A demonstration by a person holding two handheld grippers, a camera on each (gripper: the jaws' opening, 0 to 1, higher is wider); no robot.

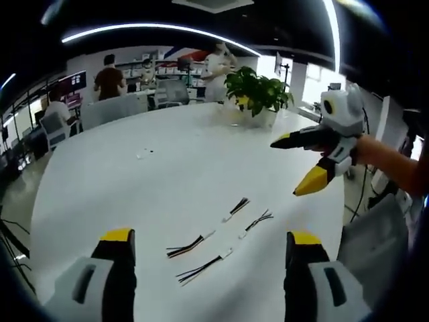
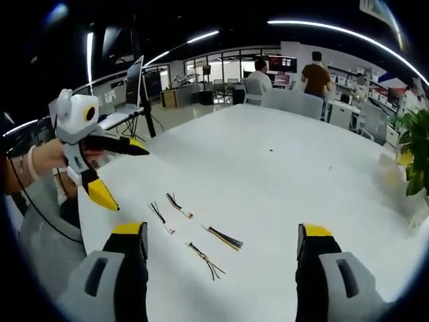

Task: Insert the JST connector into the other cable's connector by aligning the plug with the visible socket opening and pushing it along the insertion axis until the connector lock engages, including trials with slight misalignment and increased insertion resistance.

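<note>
Evidently nothing mated yet — four short cables (image 1: 218,245) lie loose, lower centre on the white table (image 1: 167,174); left gripper (image 1: 209,240) and right gripper (image 2: 223,232) both spread, empty.

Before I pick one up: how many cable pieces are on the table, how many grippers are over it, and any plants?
Cable pieces with connectors: 4 —
Grippers, both open and holding nothing: 2 — left gripper, right gripper
Potted plant: 1
Total: 7, all on or over the white table.
</note>
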